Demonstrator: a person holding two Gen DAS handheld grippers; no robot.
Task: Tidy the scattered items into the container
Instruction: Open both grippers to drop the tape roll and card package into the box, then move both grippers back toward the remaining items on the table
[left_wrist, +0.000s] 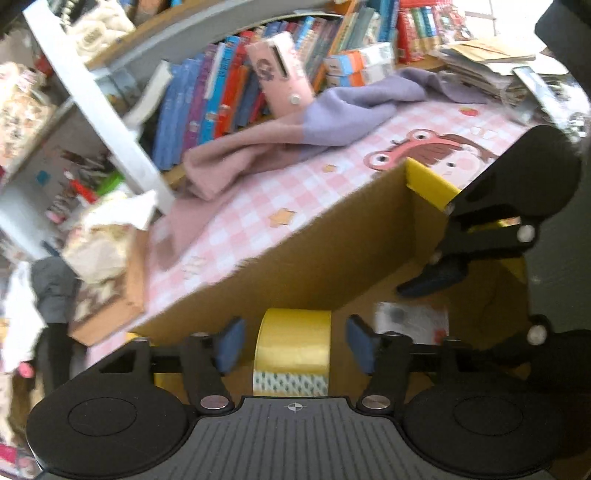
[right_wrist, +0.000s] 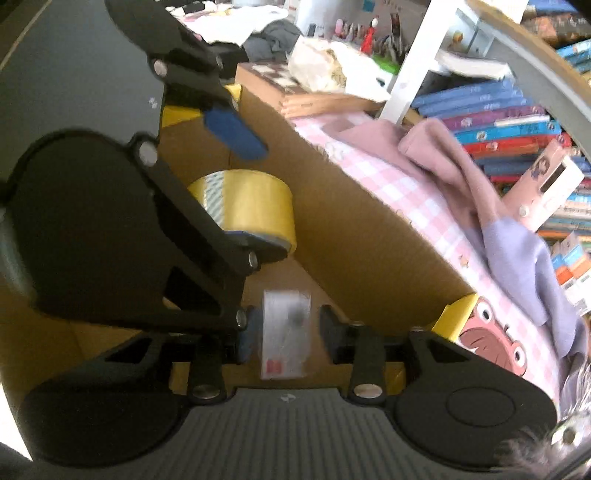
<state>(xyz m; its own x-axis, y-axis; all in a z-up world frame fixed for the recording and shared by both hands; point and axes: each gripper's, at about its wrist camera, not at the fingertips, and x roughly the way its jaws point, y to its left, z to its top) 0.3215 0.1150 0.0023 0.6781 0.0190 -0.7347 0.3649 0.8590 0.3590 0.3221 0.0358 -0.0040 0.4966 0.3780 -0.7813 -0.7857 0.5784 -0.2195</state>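
A brown cardboard box (left_wrist: 332, 236) with yellow-taped corners stands on the pink checked cloth. Both grippers are over its inside. My left gripper (left_wrist: 293, 341) is open, its blue pads on either side of a yellow tape roll (left_wrist: 293, 345) without touching it. The roll shows in the right wrist view (right_wrist: 251, 203) too. My right gripper (right_wrist: 286, 334) is open around a small white packet (right_wrist: 284, 332), blurred, that lies or falls toward the box floor. The packet also shows in the left wrist view (left_wrist: 410, 317).
A pink and lilac cloth (left_wrist: 295, 136) lies on the checked table cover (left_wrist: 258, 206) behind the box. A shelf of books (left_wrist: 229, 88) and a pink case (left_wrist: 282, 70) stand behind it. A wooden box with crumpled paper (left_wrist: 107, 258) sits left.
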